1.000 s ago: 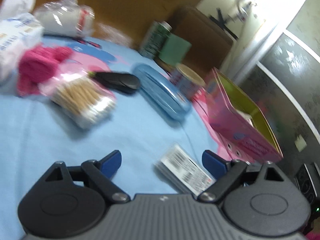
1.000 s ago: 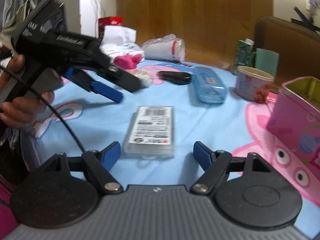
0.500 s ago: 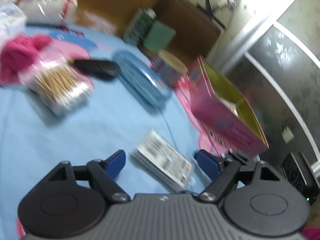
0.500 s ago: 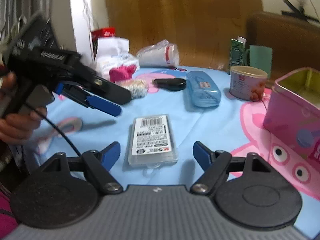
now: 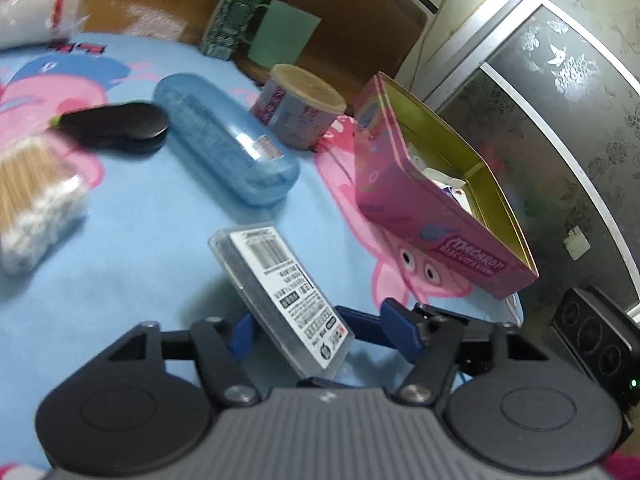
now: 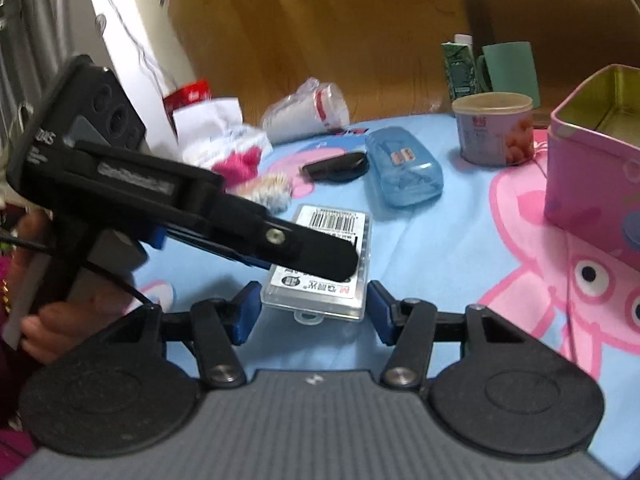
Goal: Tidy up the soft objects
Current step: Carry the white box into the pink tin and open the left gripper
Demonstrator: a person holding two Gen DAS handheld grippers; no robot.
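1. Lying flat on the blue cloth (image 6: 460,248), the clear box (image 6: 320,276) sits near both grippers, left of the pink tin (image 5: 424,208).
2. The right gripper (image 6: 314,312) brackets its near end, jaws apart, not yet pinching.
3. The left gripper (image 5: 324,330) straddles it too; I cannot tell if it grips.
4. The box looks light, stiff and slick: best pinched across its long edges.

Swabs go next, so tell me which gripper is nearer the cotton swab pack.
Left. The left gripper reaches past the cotton swab pack, over the clear case; the right gripper sits at that case's near end.
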